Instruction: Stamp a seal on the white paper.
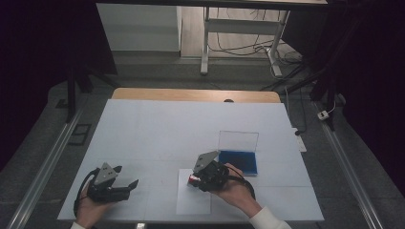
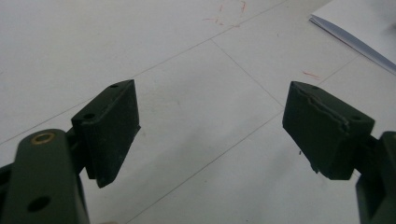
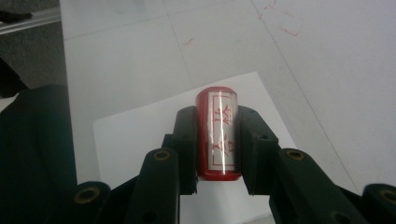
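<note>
A red stamp [image 3: 218, 136] with a white label of red characters is clamped between the jaws of my right gripper [image 3: 217, 140]. In the high view that right gripper [image 1: 197, 182] hovers over the top of a white paper sheet [image 1: 192, 200], the red stamp [image 1: 193, 180] showing at its tip. A blue ink pad box [image 1: 238, 161] with its clear lid raised stands just right of it. My left gripper [image 1: 135, 183] rests at the table's front left, and in its own view the left gripper [image 2: 211, 135] has its jaws spread wide with nothing between them.
A large white sheet [image 1: 157, 129] covers the wooden table [image 1: 143, 93]. A corner of the paper stack [image 2: 359, 28] lies at the upper right of the left gripper view. Table legs and cables [image 1: 248, 47] sit on the floor beyond.
</note>
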`<state>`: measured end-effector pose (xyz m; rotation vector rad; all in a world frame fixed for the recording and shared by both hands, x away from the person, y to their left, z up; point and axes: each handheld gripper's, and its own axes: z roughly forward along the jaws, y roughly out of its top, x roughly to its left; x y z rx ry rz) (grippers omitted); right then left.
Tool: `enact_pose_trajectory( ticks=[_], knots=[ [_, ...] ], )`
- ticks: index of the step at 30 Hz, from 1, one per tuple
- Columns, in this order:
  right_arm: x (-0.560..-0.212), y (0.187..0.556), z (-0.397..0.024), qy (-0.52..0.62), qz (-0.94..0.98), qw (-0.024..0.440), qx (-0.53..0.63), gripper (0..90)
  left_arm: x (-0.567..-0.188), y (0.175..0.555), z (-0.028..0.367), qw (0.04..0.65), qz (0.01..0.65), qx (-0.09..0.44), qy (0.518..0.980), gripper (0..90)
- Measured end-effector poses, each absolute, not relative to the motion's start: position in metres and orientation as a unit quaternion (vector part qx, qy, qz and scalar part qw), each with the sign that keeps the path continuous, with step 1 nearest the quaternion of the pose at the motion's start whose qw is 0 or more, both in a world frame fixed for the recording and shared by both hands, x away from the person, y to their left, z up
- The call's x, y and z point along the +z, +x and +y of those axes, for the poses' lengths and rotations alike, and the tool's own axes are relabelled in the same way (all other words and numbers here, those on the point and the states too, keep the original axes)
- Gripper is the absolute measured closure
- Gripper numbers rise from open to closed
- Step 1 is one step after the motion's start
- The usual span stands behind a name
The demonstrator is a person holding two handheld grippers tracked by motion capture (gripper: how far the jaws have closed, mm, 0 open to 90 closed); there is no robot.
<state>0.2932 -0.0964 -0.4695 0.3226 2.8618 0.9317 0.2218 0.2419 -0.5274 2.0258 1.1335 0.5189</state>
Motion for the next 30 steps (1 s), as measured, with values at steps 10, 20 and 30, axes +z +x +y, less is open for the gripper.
enact_pose_trajectory(
  ticks=[10, 20, 30],
  knots=[
    [-0.478, 0.294, -0.089, 0.094, 0.953, 0.067, 0.281, 69.8, -0.527, 0.222, 0.242, 0.373, 0.441, 0.203, 0.791, 19.1],
    [-0.484, 0.295, -0.086, 0.094, 0.956, 0.066, 0.271, 69.8, -0.527, 0.222, 0.243, 0.373, 0.441, 0.203, 0.791, 19.1],
    [-0.489, 0.295, -0.084, 0.094, 0.957, 0.063, 0.266, 69.7, -0.528, 0.222, 0.243, 0.373, 0.443, 0.203, 0.79, 19.1]
  ],
)
